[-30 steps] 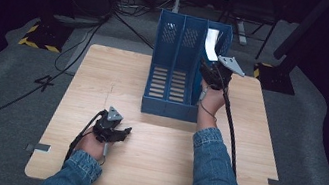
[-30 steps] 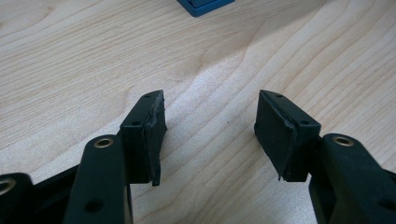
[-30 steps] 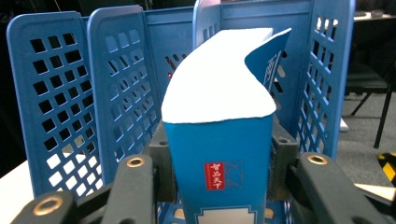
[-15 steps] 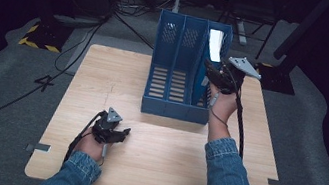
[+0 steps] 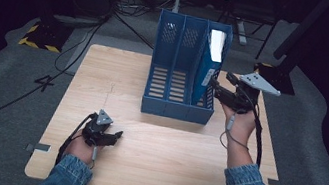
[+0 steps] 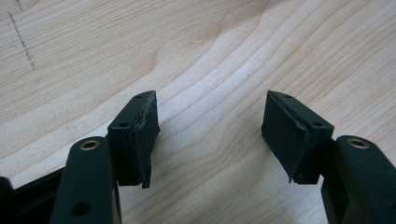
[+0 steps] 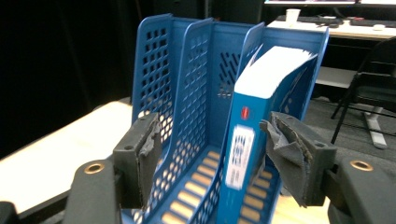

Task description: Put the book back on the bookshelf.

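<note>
- My right gripper (image 5: 217, 92) hangs at the open front of the blue file rack (image 5: 184, 70), jaws spread wide with nothing between them.
- Along those jaws, in the right gripper view, the blue book (image 7: 254, 140) stands upright in the rack's end slot, spine and white label facing me, its white page edge on top, leaning slightly against the slot wall.
- In the high view that slot is the rack's rightmost one; the two slots to its left hold nothing.
- I judge the filing step done: the book sits seated in the rack and my grip is off it.
- My left gripper (image 5: 109, 136) rests on the wooden table (image 5: 174, 145), well in front of the rack and off to its left, jaws apart over bare wood, idle.
- Next move, as I read it: draw the right gripper straight back from the rack's front, keeping the jaws wide so neither pad catches the spine or tips the book.
</note>
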A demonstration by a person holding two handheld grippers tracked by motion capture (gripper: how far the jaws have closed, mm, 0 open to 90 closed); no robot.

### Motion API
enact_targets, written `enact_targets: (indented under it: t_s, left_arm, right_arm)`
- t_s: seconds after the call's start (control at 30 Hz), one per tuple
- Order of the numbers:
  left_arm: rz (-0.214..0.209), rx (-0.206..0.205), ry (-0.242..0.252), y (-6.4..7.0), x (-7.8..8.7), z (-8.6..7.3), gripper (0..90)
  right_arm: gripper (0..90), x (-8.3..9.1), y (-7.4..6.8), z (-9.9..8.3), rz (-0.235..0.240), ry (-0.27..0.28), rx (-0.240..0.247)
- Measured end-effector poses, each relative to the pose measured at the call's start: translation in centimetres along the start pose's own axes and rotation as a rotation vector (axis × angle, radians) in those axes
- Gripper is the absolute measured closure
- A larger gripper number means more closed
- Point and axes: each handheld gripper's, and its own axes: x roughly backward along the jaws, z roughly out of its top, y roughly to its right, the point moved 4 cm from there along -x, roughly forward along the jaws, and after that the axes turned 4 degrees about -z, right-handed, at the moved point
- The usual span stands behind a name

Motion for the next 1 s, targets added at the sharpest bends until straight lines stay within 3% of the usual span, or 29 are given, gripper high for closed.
enact_targets:
  t_s: [0.1,0.3,0.6,0.77,0.83,1.0]
  left_arm:
    - [-0.005,-0.008,-0.002,-0.1,0.0,0.0,36.6]
    - [-0.021,-0.022,-0.006,-0.3,0.0,0.1,35.5]
    - [-0.034,-0.036,-0.008,-0.6,0.0,0.1,35.0]
    - [-0.031,-0.038,-0.007,-0.6,-0.1,0.1,35.0]
    - [-0.031,-0.037,-0.007,-0.6,-0.1,0.1,35.0]
    - [-0.031,-0.037,-0.006,-0.5,-0.1,0.2,35.0]
  right_arm:
    - [33.2,1.5,0.4,-1.0,0.039,-0.026,0.015]
    - [29.5,3.8,1.7,-3.1,0.039,-0.084,0.068]
    - [24.2,6.7,4.7,-6.9,0.049,-0.176,0.043]
    - [20.3,7.3,6.2,-9.8,0.065,-0.271,0.041]
    - [18.9,7.5,6.8,-11.2,0.070,-0.309,0.020]
    - [17.0,7.6,7.7,-13.3,0.068,-0.354,-0.007]
